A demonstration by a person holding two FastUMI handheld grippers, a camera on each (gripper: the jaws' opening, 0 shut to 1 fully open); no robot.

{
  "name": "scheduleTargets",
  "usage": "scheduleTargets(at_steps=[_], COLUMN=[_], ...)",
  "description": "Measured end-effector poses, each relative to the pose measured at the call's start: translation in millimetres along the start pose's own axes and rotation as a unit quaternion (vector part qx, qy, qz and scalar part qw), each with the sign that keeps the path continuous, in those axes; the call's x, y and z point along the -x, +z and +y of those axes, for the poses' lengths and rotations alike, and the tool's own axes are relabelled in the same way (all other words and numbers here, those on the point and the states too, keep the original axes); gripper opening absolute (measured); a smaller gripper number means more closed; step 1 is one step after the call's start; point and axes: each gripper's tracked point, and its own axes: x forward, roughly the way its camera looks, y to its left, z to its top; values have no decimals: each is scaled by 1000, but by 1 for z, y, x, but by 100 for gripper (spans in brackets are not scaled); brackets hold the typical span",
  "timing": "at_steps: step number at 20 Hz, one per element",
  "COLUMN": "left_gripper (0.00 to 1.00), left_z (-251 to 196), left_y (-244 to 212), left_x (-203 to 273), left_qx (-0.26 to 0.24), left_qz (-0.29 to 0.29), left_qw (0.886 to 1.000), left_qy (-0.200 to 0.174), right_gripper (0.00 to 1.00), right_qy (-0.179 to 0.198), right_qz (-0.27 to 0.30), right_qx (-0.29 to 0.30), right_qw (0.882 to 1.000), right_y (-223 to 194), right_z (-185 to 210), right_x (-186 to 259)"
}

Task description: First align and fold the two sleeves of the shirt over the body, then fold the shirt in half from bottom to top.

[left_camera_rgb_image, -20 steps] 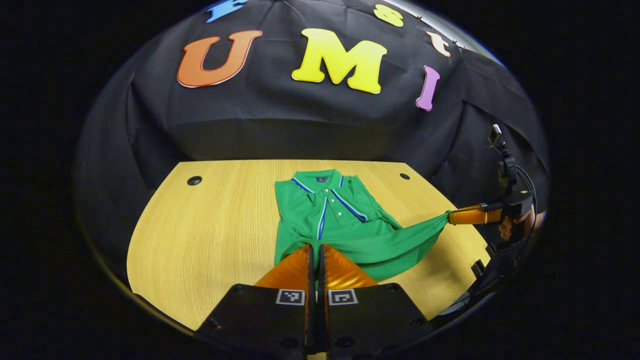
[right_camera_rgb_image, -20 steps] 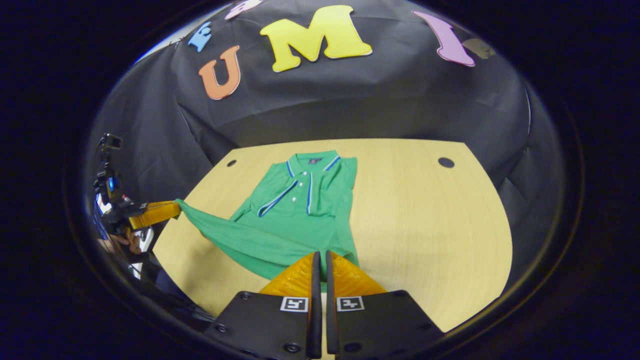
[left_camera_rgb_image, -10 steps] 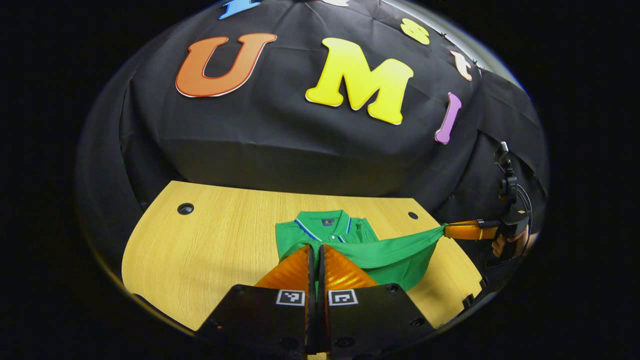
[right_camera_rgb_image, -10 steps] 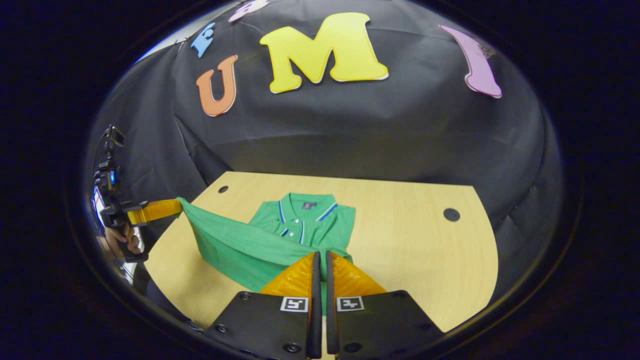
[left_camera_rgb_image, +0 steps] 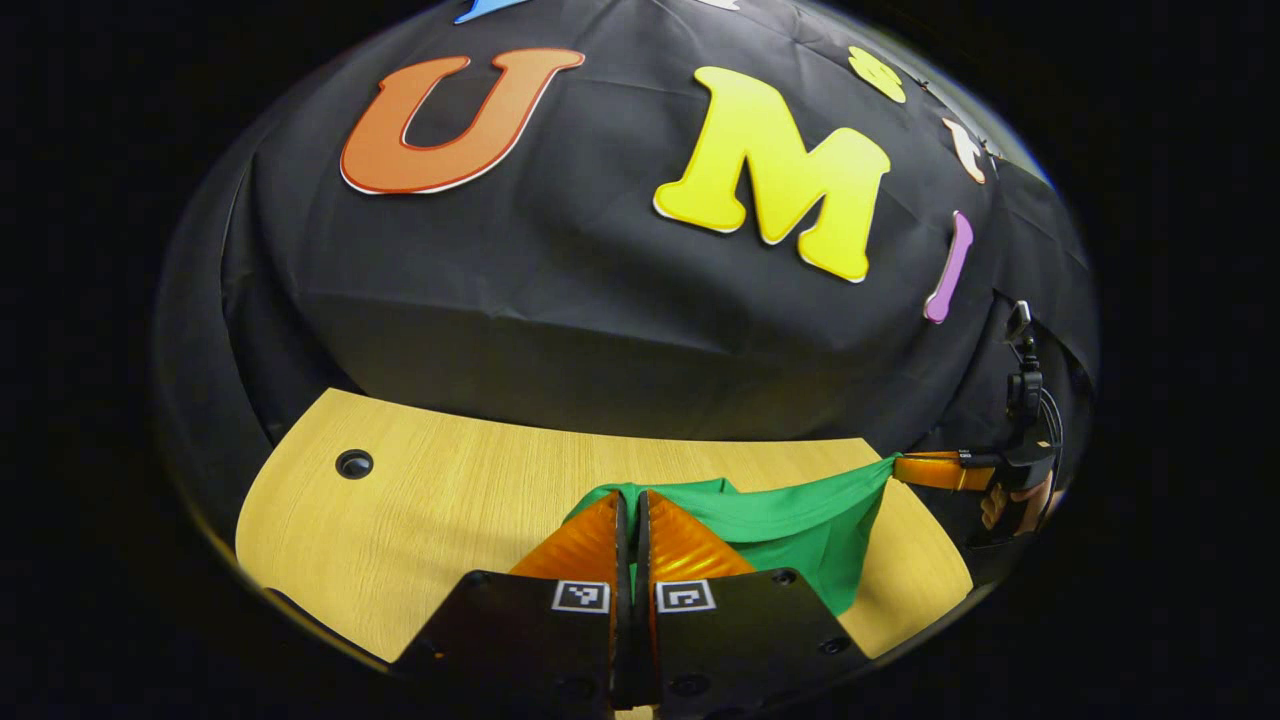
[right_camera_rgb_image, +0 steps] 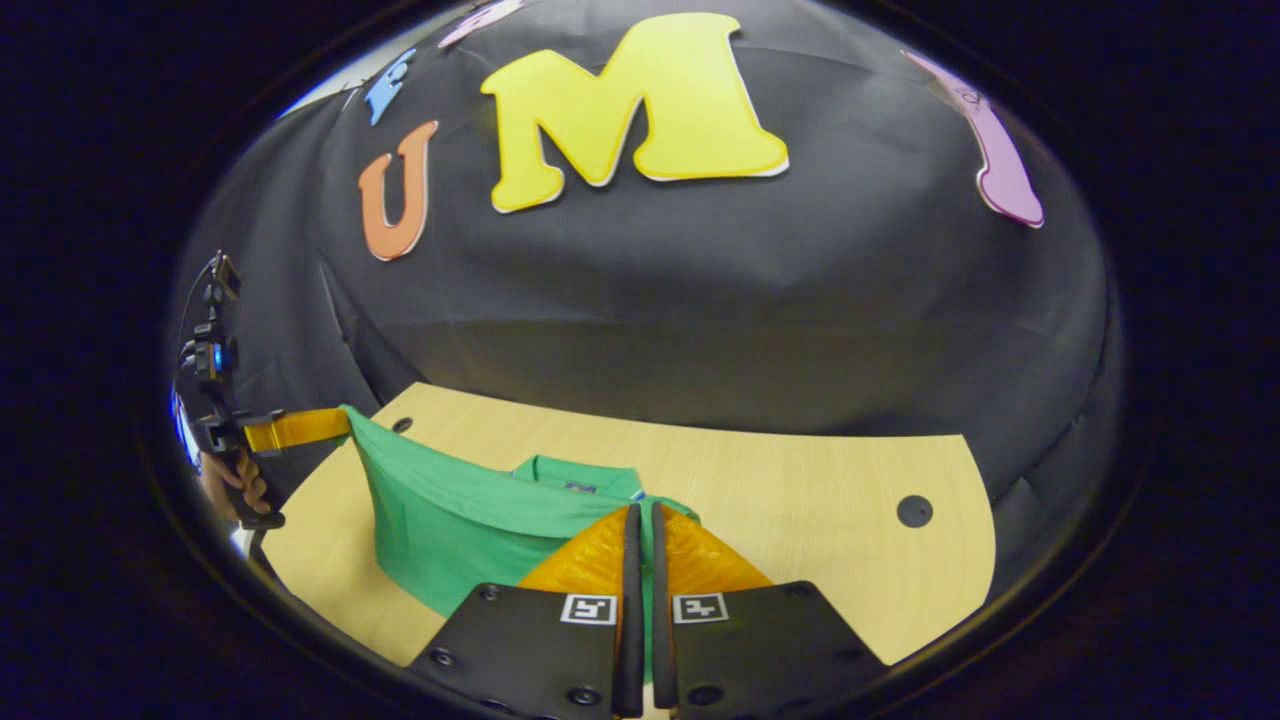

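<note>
One green shirt (left_camera_rgb_image: pixel 800 525) lies on the wooden worktop (left_camera_rgb_image: pixel 440 510), its lower part lifted off the wood and stretched into a taut band between two grippers. The cloth is plain green; in the right gripper view the shirt (right_camera_rgb_image: pixel 450 515) shows a collar with a small dark tag at the neck, just beyond the raised band, and that collar end lies flat on the worktop (right_camera_rgb_image: pixel 800 500) toward the booth wall. The lifted hem runs side to side, its long axis crossing from one gripper to the other, and below it the cloth hangs down in a loose sheet toward the wood. The left gripper (left_camera_rgb_image: pixel 628 505) has its two fingers pressed almost together with a corner of the green cloth pinched between them; in the right gripper view it (right_camera_rgb_image: pixel 335 425) shows farther off at the shirt's left end, held by a hand (right_camera_rgb_image: pixel 225 480). The right gripper (right_camera_rgb_image: pixel 640 515) is likewise narrowed down on the other corner of the hem, and in the left gripper view it (left_camera_rgb_image: pixel 905 470) clamps the shirt's far right tip, with a hand (left_camera_rgb_image: pixel 1010 500) behind it. Each view shows one round dark hole (left_camera_rgb_image: pixel 354 463) in the worktop, well apart from the shirt.
</note>
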Motion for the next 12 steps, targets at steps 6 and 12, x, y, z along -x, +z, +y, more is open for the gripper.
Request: scheduleTargets(at_steps=[6, 12], left_gripper=[3, 3], left_z=[28, 47], left_y=[-17, -62], left_x=[-70, -127], left_qx=[13, -9], left_qz=[-18, 9], left_qw=[999, 997], left_qy=[32, 72], right_gripper=[6, 3], right_qy=[1, -13], right_qz=[-1, 25], right_qx=[-30, -34], right_qw=[1000, 999], right_y=[-15, -58], right_z=[-19, -35], right_x=[-73, -137])
